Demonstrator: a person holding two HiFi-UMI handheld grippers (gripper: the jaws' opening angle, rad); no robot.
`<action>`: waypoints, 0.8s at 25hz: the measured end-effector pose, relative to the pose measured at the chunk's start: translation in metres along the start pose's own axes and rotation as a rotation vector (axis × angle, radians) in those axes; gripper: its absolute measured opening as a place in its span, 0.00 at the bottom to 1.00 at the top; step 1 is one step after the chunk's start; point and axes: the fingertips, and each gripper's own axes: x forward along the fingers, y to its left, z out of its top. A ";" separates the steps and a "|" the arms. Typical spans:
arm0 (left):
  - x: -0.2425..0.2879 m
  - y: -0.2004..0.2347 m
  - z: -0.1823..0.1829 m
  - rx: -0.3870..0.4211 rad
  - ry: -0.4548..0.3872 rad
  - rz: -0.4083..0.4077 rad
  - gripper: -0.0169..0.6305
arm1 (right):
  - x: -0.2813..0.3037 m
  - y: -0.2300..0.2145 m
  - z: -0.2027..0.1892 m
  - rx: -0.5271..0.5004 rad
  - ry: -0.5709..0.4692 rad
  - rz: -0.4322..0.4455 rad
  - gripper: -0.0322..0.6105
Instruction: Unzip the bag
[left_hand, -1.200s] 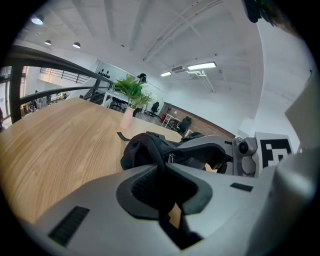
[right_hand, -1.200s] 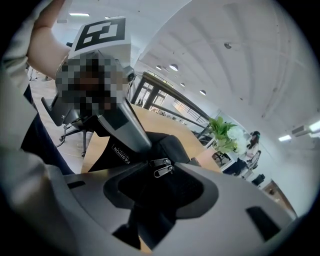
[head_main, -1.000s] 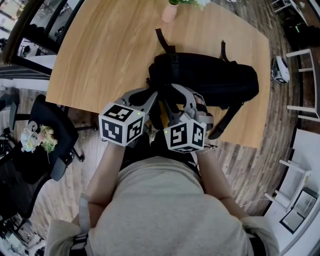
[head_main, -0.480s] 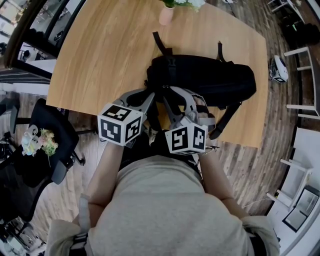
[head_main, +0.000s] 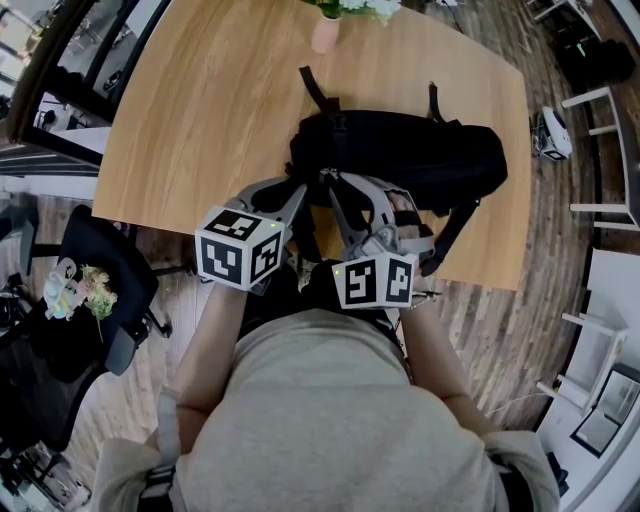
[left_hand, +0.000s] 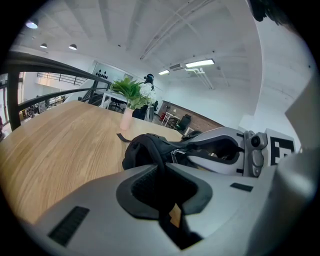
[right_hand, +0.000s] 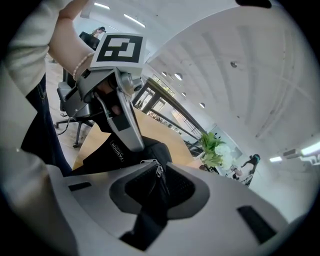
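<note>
A black backpack (head_main: 410, 160) lies on the wooden table (head_main: 200, 110), one end toward me. My left gripper (head_main: 300, 192) is shut on a black strap of the bag (left_hand: 142, 150); in the left gripper view the strap runs down between the closed tips (left_hand: 162, 167). Just to its right, my right gripper (head_main: 328, 182) has been closing its jaws. In the right gripper view the silver zipper pull (right_hand: 158, 172) sits pinched between the tips of my right gripper (right_hand: 159, 167), on top of the bag (right_hand: 107, 152).
A pink vase with flowers (head_main: 325, 30) stands at the table's far edge beyond the bag. The table's near edge is just under both grippers. A dark office chair (head_main: 100, 270) stands on the floor to the left, and white furniture (head_main: 600, 150) stands on the right.
The right gripper's jaws have come together on the zipper pull, and its marker cube has rolled a little. The left gripper has kept its hold and place.
</note>
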 end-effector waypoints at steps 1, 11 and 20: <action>0.000 0.000 0.000 0.001 0.001 -0.001 0.11 | 0.001 -0.001 0.000 -0.001 0.001 0.000 0.16; 0.000 0.000 0.000 0.019 0.013 -0.019 0.11 | 0.011 -0.004 -0.003 0.121 0.020 0.011 0.09; 0.000 -0.001 0.000 0.025 0.009 -0.041 0.11 | 0.000 -0.010 -0.015 0.626 0.043 0.097 0.06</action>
